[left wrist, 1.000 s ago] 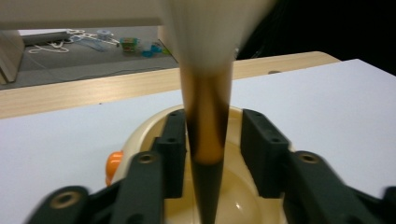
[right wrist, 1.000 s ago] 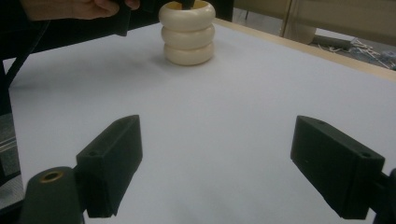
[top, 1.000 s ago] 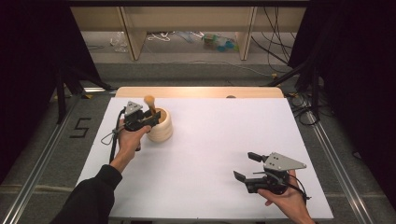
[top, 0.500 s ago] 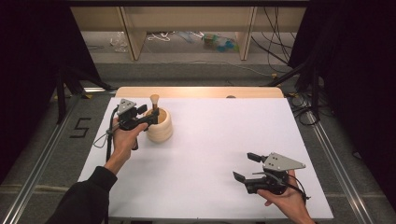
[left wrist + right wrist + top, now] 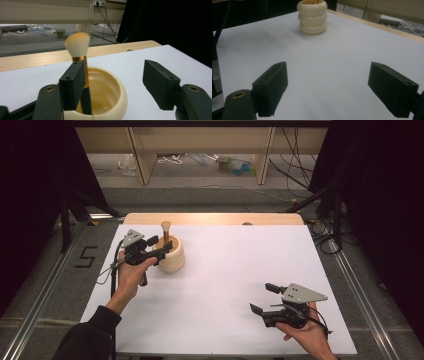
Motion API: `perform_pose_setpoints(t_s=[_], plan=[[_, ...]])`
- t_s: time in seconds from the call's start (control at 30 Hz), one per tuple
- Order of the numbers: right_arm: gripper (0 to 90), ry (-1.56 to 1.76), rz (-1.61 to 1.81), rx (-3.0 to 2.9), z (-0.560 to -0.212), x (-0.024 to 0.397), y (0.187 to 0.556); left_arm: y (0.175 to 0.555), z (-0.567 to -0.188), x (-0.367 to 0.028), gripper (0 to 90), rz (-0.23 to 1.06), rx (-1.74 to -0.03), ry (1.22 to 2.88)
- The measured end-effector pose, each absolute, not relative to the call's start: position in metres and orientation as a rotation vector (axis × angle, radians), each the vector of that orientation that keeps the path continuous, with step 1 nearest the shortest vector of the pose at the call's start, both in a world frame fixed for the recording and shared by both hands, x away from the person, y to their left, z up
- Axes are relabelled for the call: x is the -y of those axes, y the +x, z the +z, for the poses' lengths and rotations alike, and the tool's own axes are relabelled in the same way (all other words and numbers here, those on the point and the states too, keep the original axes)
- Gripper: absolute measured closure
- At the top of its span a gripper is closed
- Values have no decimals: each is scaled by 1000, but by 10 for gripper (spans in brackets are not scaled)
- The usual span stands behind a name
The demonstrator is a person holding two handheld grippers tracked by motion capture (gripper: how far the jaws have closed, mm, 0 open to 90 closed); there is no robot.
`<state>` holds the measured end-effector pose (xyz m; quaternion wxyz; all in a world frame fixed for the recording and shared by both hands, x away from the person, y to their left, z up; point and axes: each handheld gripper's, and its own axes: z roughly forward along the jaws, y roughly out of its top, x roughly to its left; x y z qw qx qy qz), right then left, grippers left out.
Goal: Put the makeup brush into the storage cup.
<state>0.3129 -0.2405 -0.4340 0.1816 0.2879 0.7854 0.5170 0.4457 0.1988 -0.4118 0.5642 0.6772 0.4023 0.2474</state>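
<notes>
A cream ribbed holder [image 5: 173, 260] stands at the table's far left. A makeup brush [image 5: 165, 227] with a gold ferrule and a pale head stands in it, head up. My left gripper [image 5: 161, 247] hovers at the holder's left rim. Its jaws have just been opening and now stand open. In the left gripper view the brush [image 5: 78, 45] rises just beside the inner face of the left jaw, above the holder [image 5: 113, 96], and the right jaw is well clear of it. My right gripper [image 5: 262, 297] rests open at the front right, with bare table between its jaws, facing the holder [image 5: 312, 17].
The white table top [image 5: 240, 265] has a wooden strip along its far edge. Beyond it lie shelving legs, cables and small clutter on the floor. Dark curtains flank both sides. Metal rails run along the floor left and right of the table.
My left gripper has opened, let go of the brush and drawn back a little to the left and up. The brush stays standing in the holder. The right gripper has not moved.
</notes>
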Motion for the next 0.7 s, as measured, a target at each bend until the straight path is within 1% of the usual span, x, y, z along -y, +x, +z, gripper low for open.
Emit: perform_pose_setpoints(t_s=[0.07, 0.13, 0.2, 0.4, 0.6, 0.7], plan=[[172, 814, 1459, -2218, -434, 240, 313, 437, -411, -195, 342, 556, -954, 1586], [172, 821, 1433, -2224, -433, 241, 312, 432, -410, -196, 342, 565, -920, 1607], [171, 821, 1434, -2225, -433, 241, 312, 423, -410, -192, 333, 522, -940, 1588], [171, 811, 1465, -2203, -434, 239, 313, 405, -406, -186, 301, 503, -880, 1621], [170, 815, 1472, -2193, -434, 239, 312, 379, -413, -172, 269, 468, -812, 1680], [169, 809, 1462, -2205, -433, 239, 312, 371, -416, -170, 262, 446, -800, 1678]])
